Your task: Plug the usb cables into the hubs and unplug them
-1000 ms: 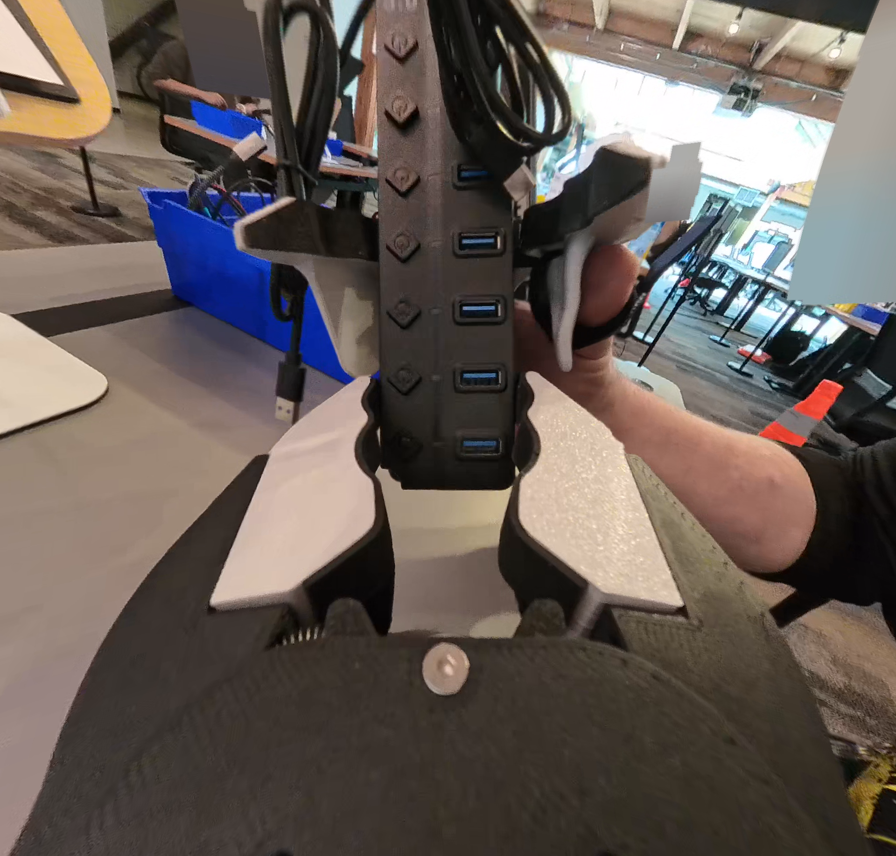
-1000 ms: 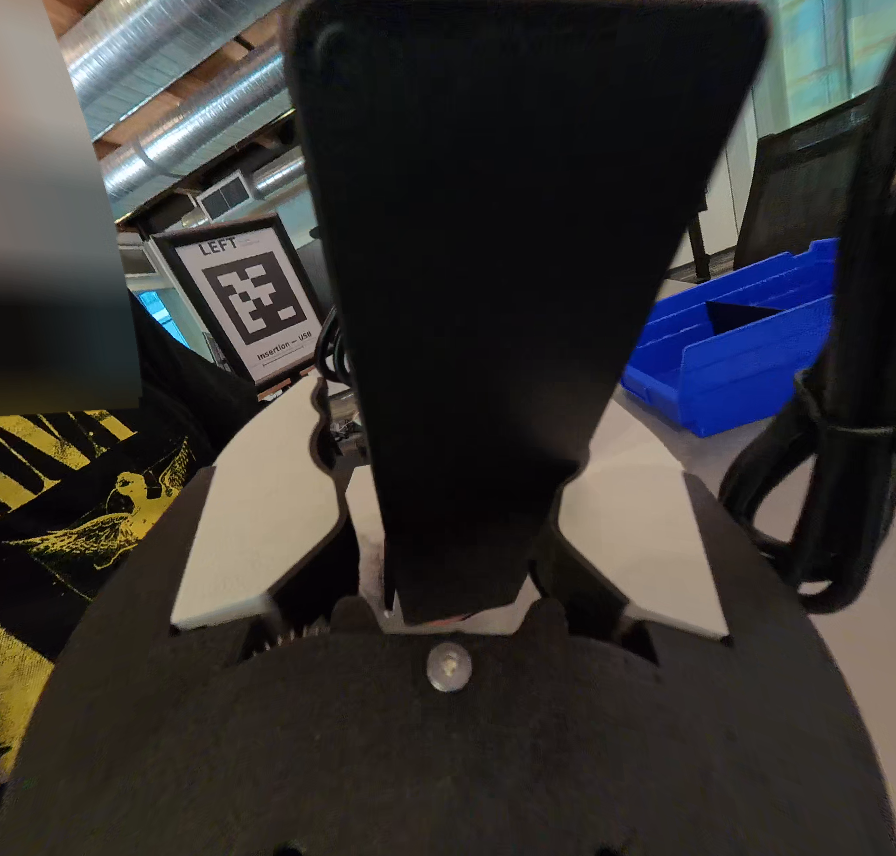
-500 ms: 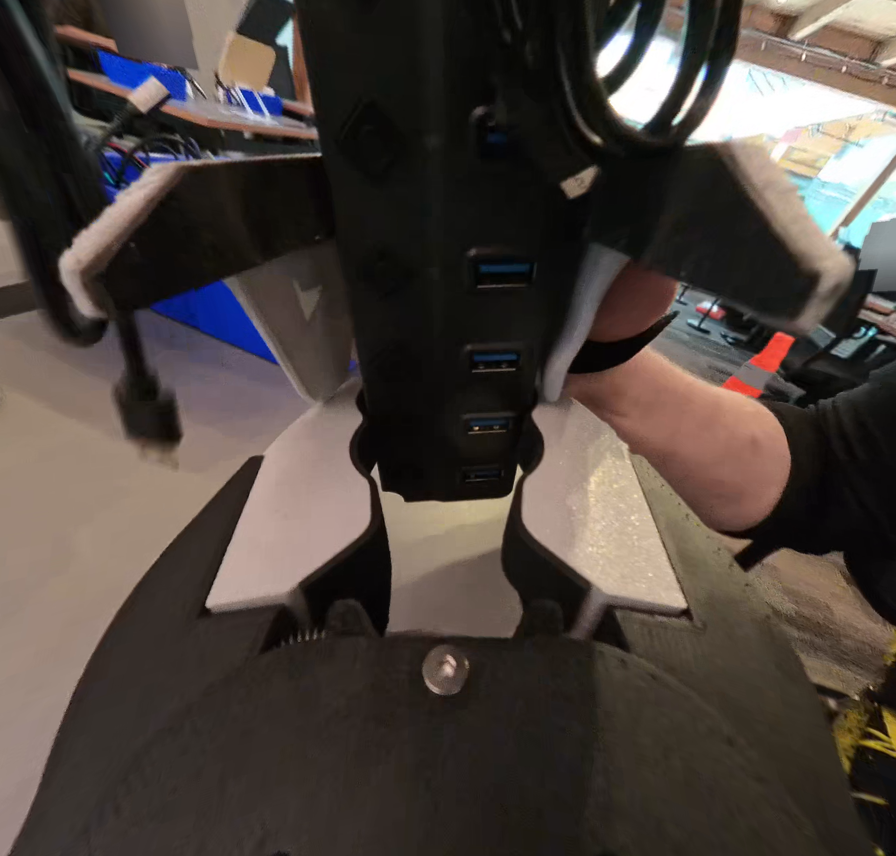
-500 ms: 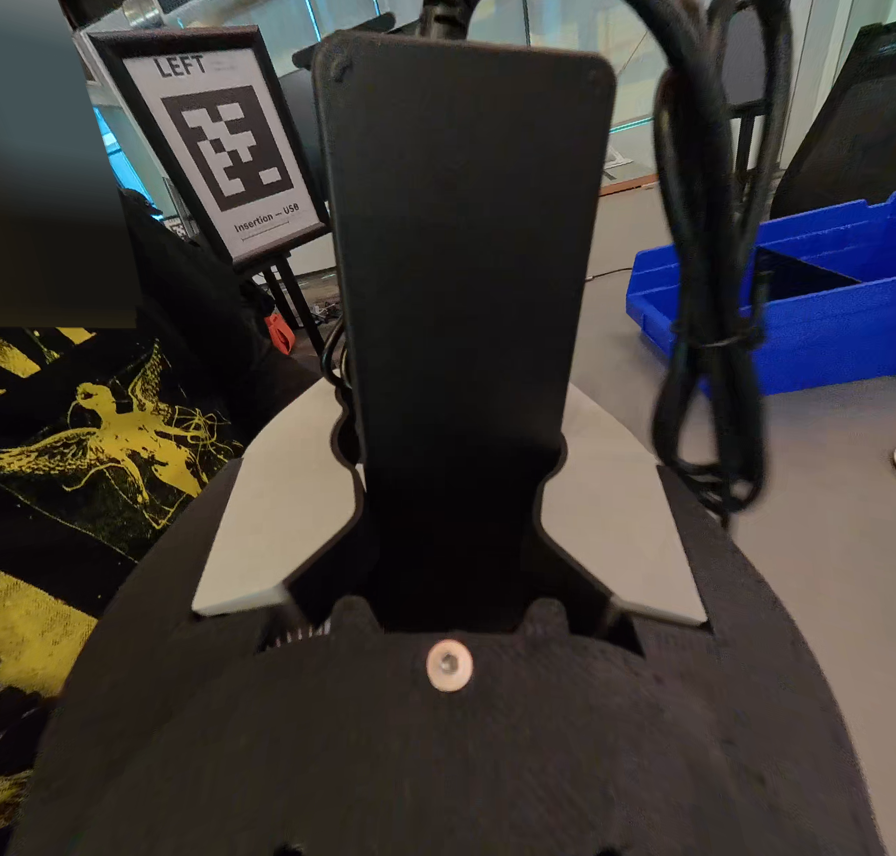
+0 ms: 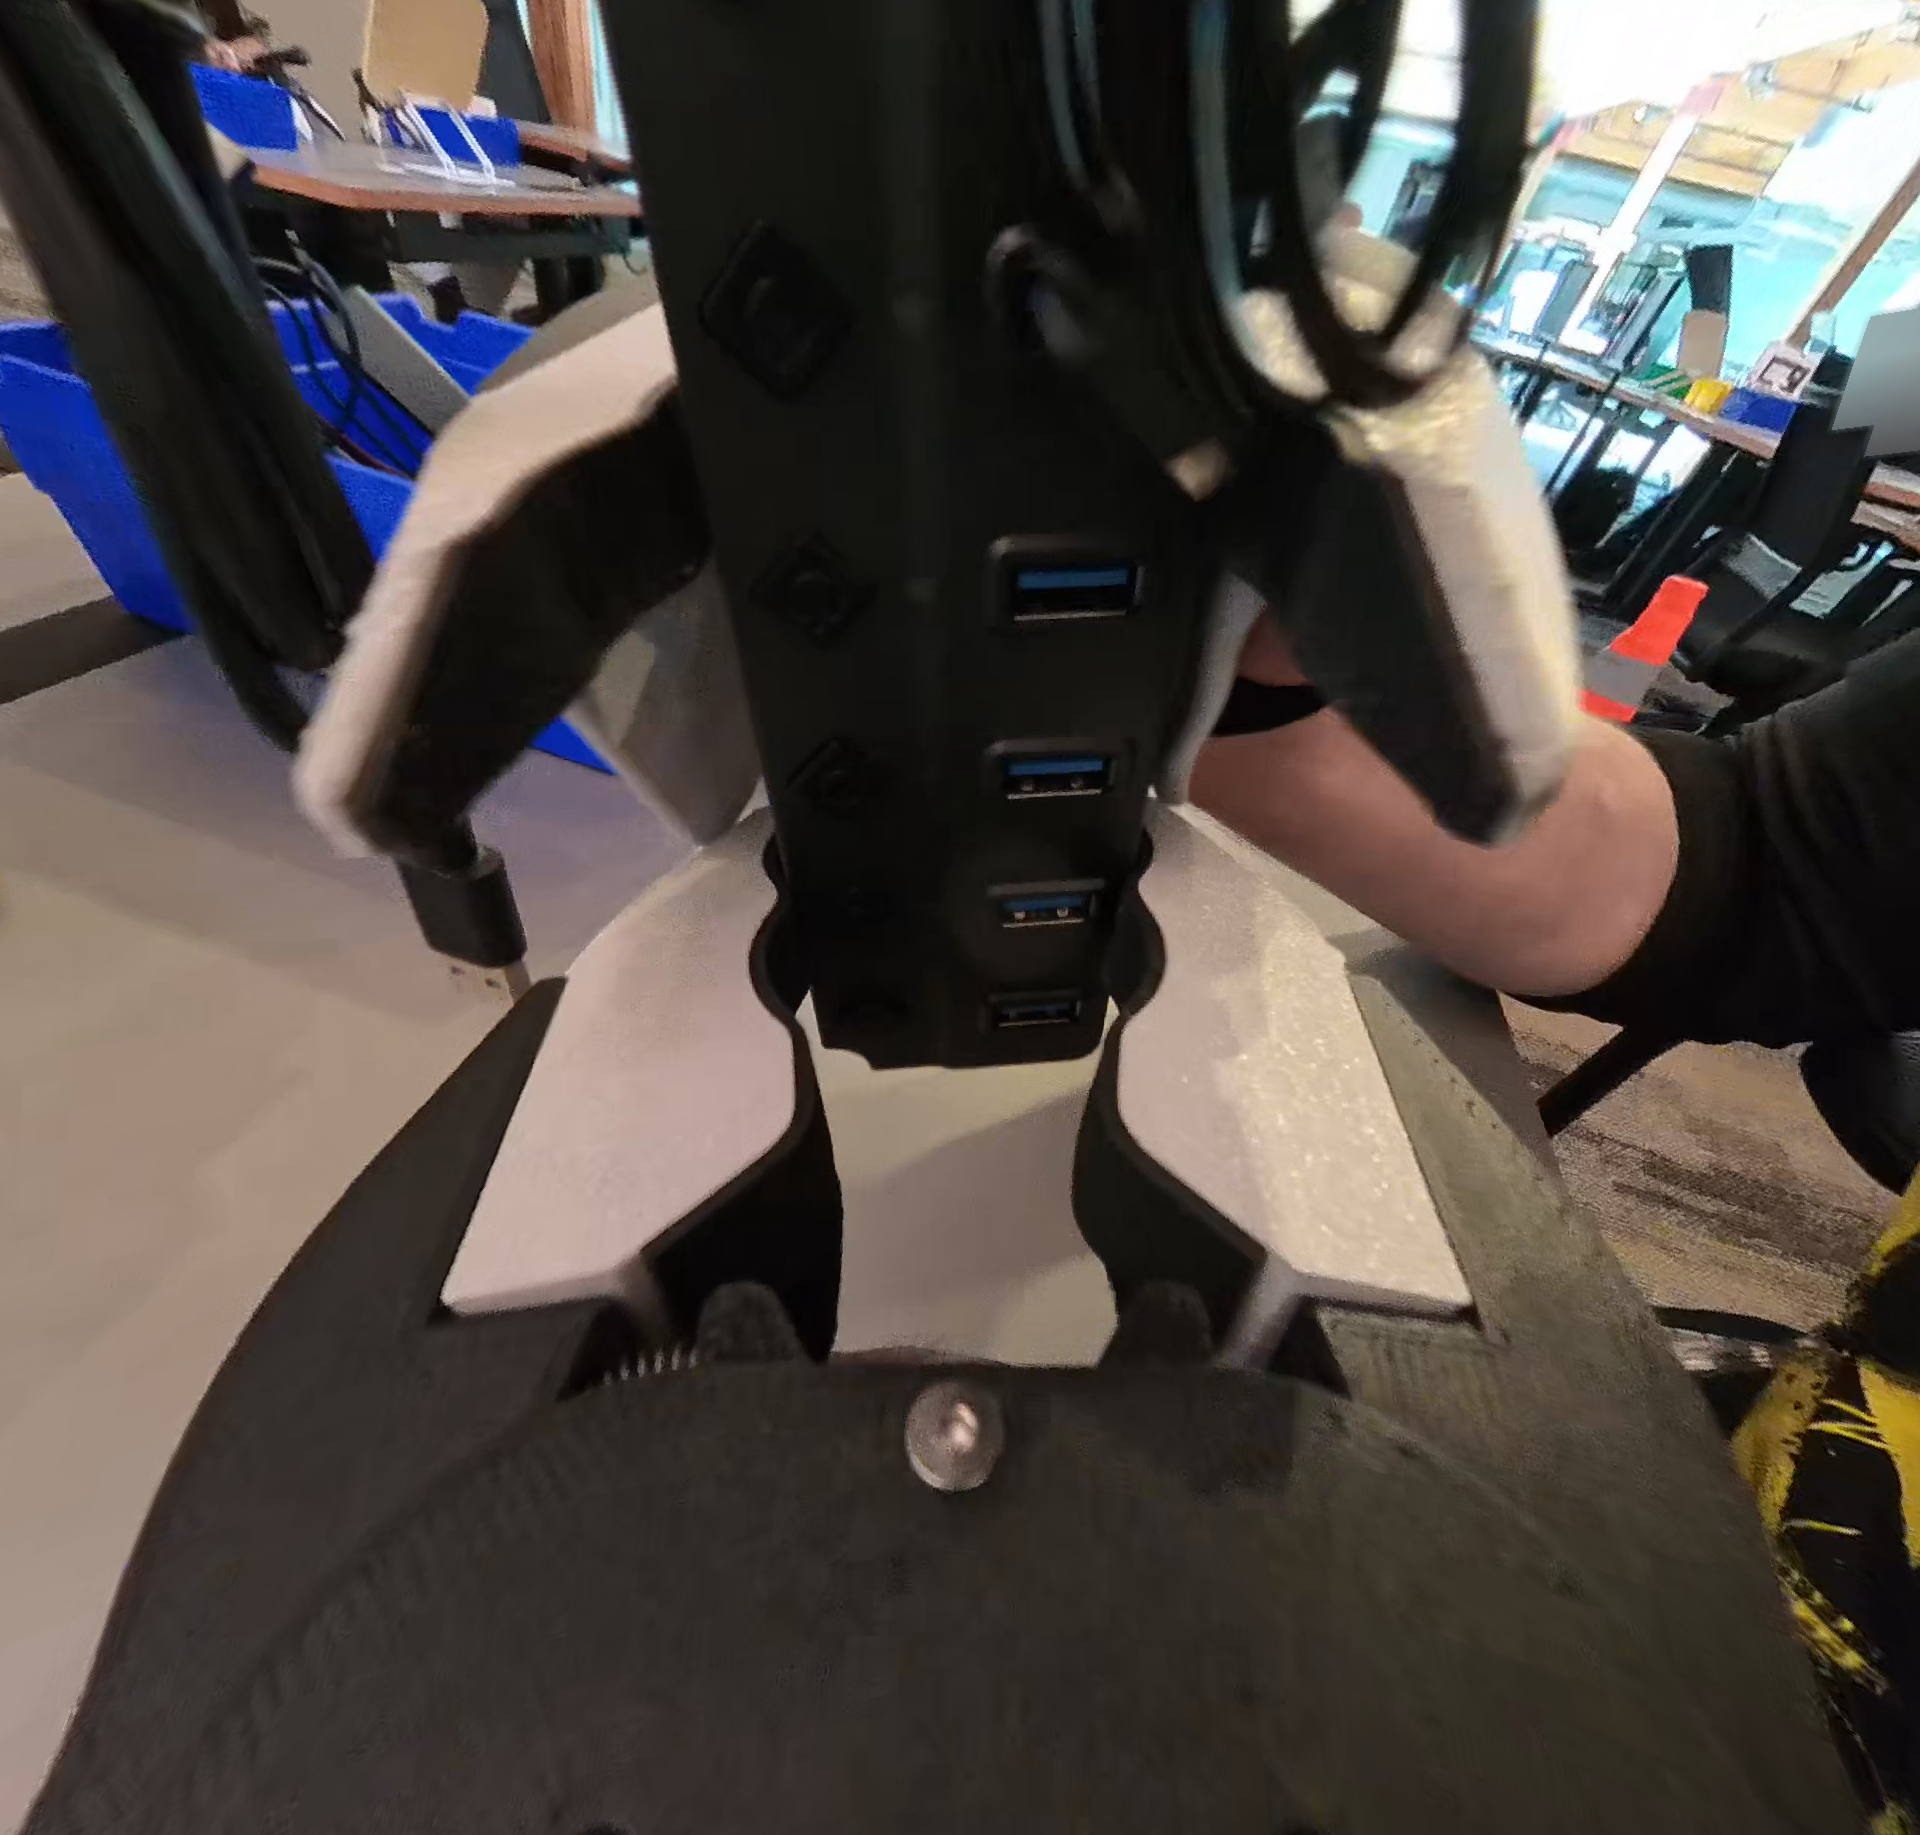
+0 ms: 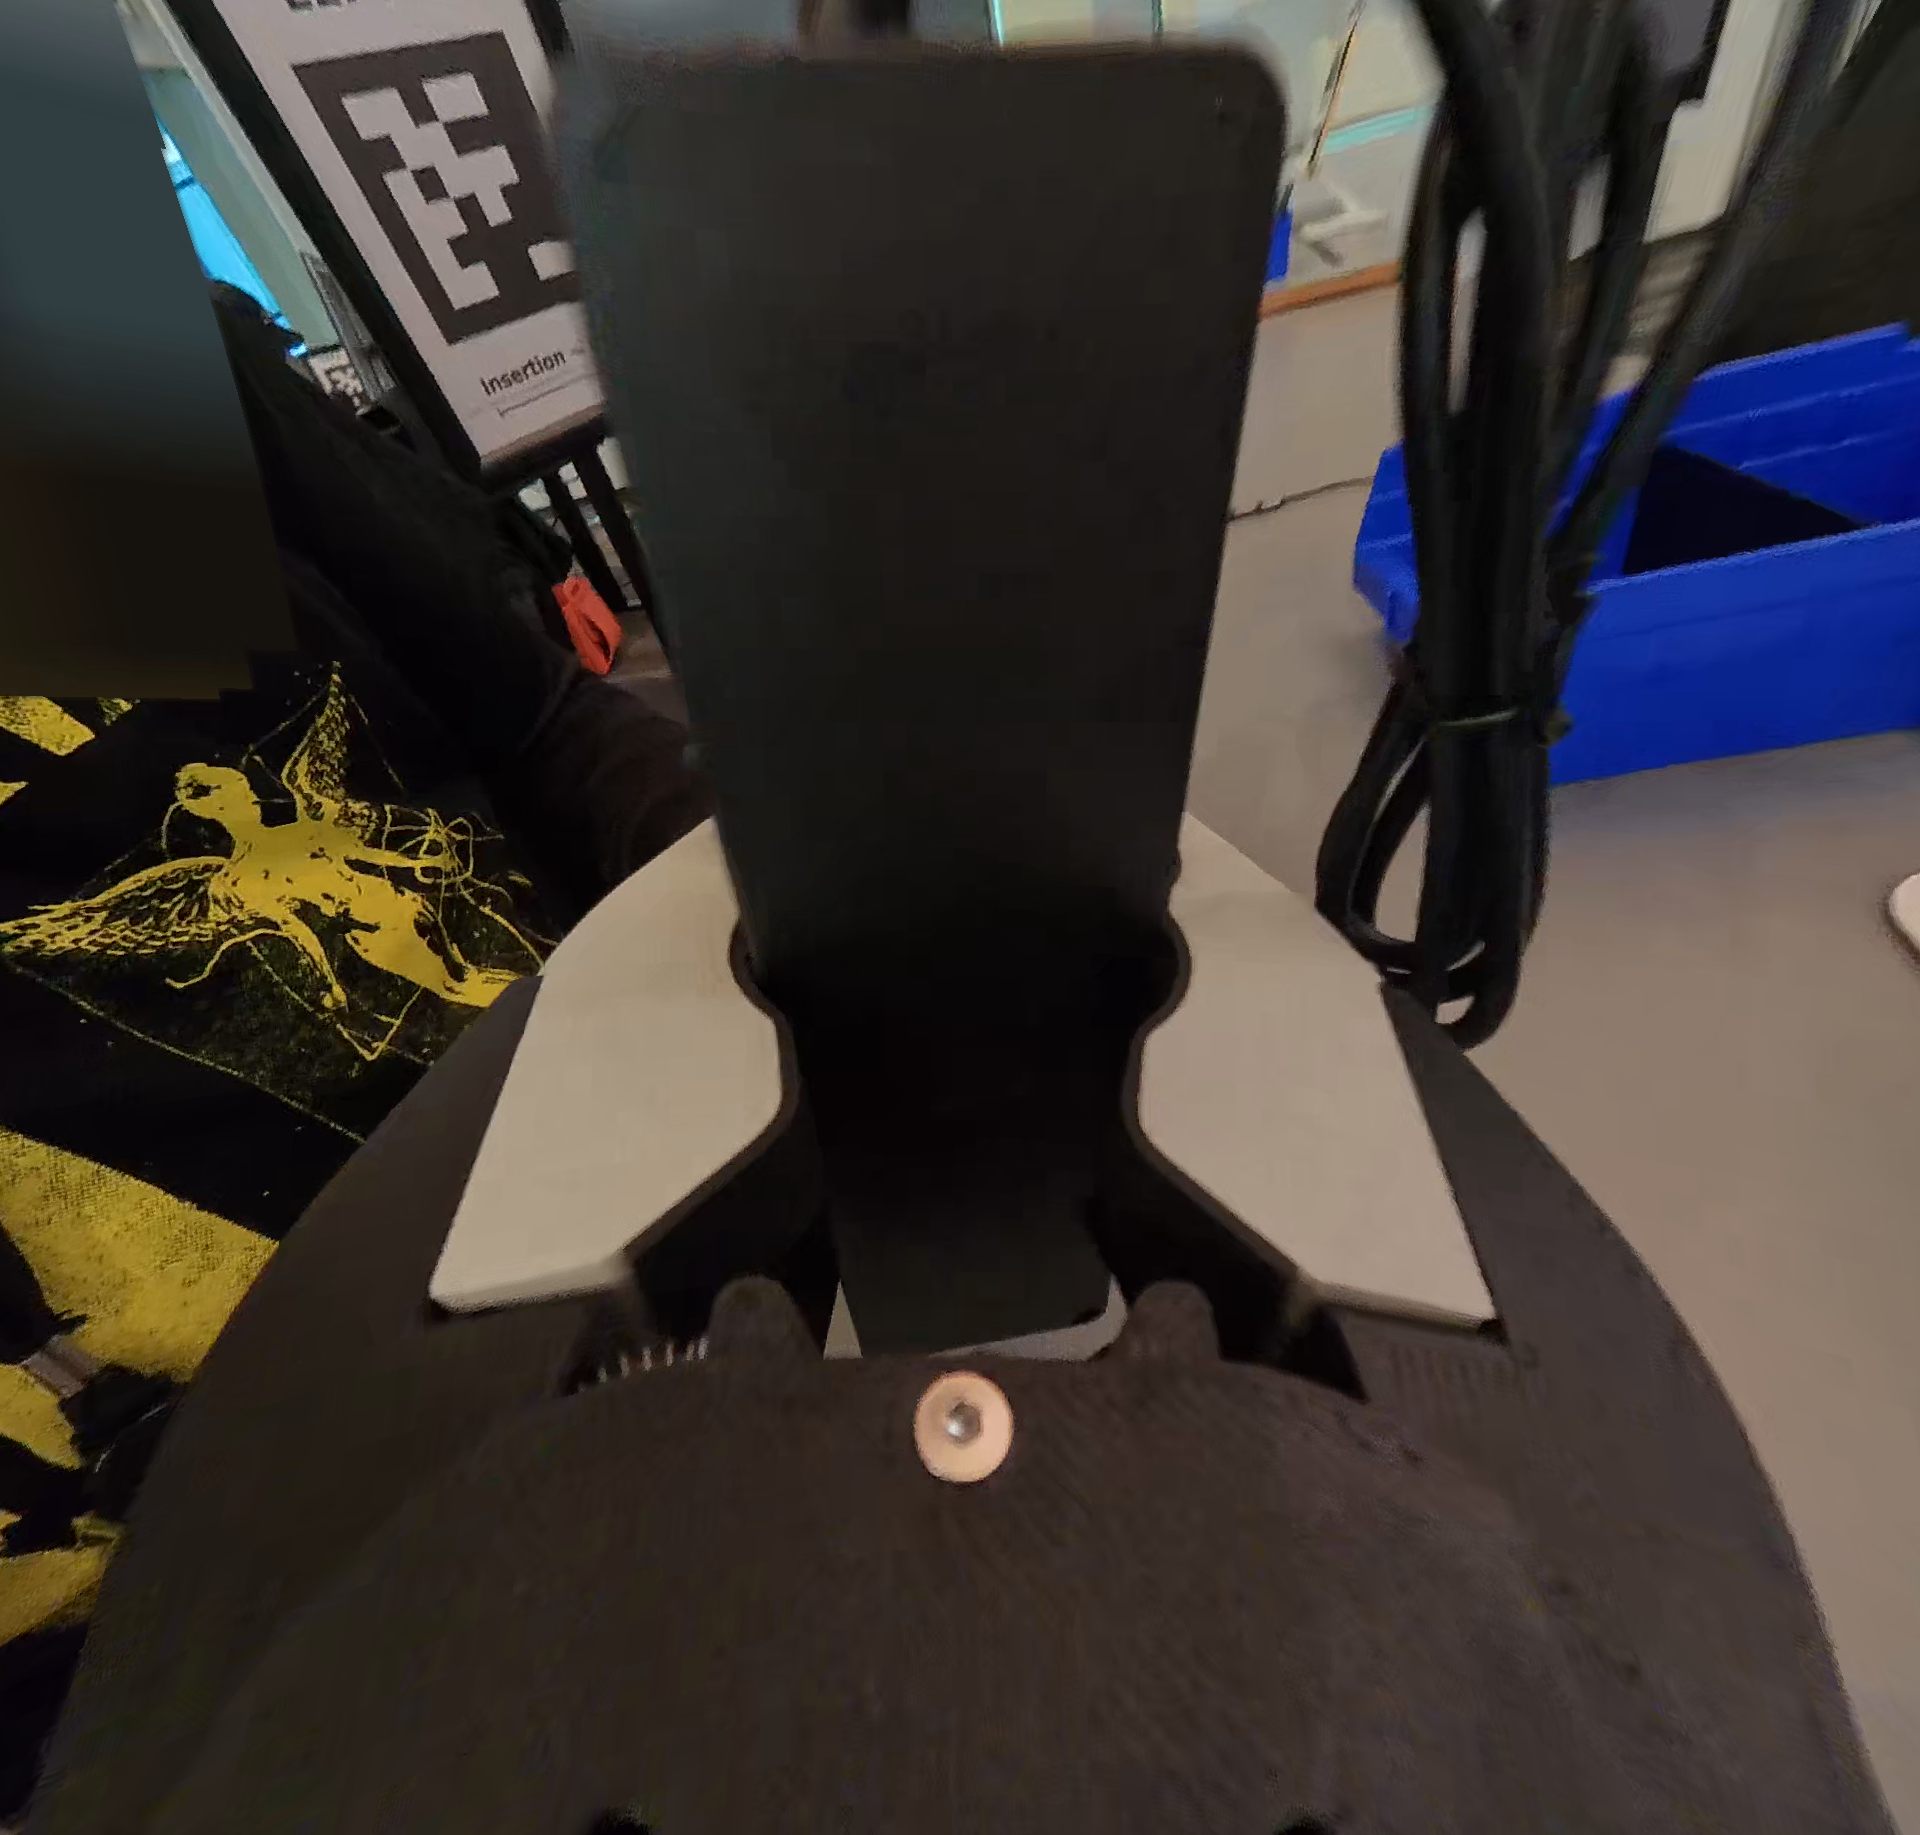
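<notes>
A long black USB hub [image 5: 914, 497] with a row of blue ports is held up off the table. My left gripper [image 5: 958, 912] is shut on its lower end, with both pads against its sides. My right gripper [image 5: 935, 580] faces me in the left wrist view and clasps the hub higher up. In the right wrist view the hub's plain back [image 6: 935, 455] fills the space between the right gripper's [image 6: 961, 954] fingers, which lie against its edges. A tied black cable bundle [image 6: 1475, 705] hangs beside it. A loose USB plug [image 5: 468, 902] dangles at the left.
A blue bin [image 6: 1725, 590] stands on the grey table [image 5: 187, 1058] behind the hub. It also shows in the left wrist view [image 5: 73, 476]. A framed marker sign [image 6: 416, 175] stands at the back left. The person's forearm [image 5: 1455, 850] reaches in from the right. Left tips to right tips: about 9 cm.
My right gripper's fingers have closed in from a wide spread onto the hub's sides. The hub and both grippers have drawn closer together. The cable bundle has swung. My left gripper's grip has held.
</notes>
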{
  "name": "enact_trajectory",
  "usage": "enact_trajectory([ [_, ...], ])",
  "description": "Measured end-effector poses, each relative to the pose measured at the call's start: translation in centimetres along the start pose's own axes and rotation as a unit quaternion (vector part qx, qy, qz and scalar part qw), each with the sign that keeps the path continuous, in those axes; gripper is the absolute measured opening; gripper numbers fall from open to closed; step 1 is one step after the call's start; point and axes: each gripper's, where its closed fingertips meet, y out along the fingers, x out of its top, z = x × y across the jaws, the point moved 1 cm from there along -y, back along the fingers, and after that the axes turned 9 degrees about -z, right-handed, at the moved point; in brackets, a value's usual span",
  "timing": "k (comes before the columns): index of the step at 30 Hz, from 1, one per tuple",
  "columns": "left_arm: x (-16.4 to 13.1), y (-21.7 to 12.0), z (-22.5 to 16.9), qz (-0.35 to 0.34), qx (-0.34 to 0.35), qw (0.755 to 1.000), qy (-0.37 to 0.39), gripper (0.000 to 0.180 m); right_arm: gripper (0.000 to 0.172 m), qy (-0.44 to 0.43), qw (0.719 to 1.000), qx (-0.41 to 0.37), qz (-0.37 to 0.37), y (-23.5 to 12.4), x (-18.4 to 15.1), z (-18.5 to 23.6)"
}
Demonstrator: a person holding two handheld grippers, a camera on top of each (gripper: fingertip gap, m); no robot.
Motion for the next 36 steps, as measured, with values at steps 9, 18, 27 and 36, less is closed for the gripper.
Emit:
enact_trajectory([
  [9,-0.4,0.0,0.3,0.021,-0.005,0.999,-0.023,0.057,0.066,-0.009,1.000,0.002,-0.024,-0.1,0.0,-0.3],
  [18,2.2,-4.3,2.4,0.028,0.064,0.997,0.017,0.076,0.066,0.039,0.982,0.040,-0.181,-3.9,1.8,-1.9],
  [27,-0.1,-14.8,7.7,0.220,0.184,0.945,0.156,0.061,0.067,0.055,0.966,0.085,-0.239,-5.3,2.0,-1.9],
  [36,-7.5,-20.1,10.2,0.385,0.150,0.892,0.183,0.040,0.067,0.062,0.976,0.074,-0.197,-4.5,-0.2,-2.9],
])
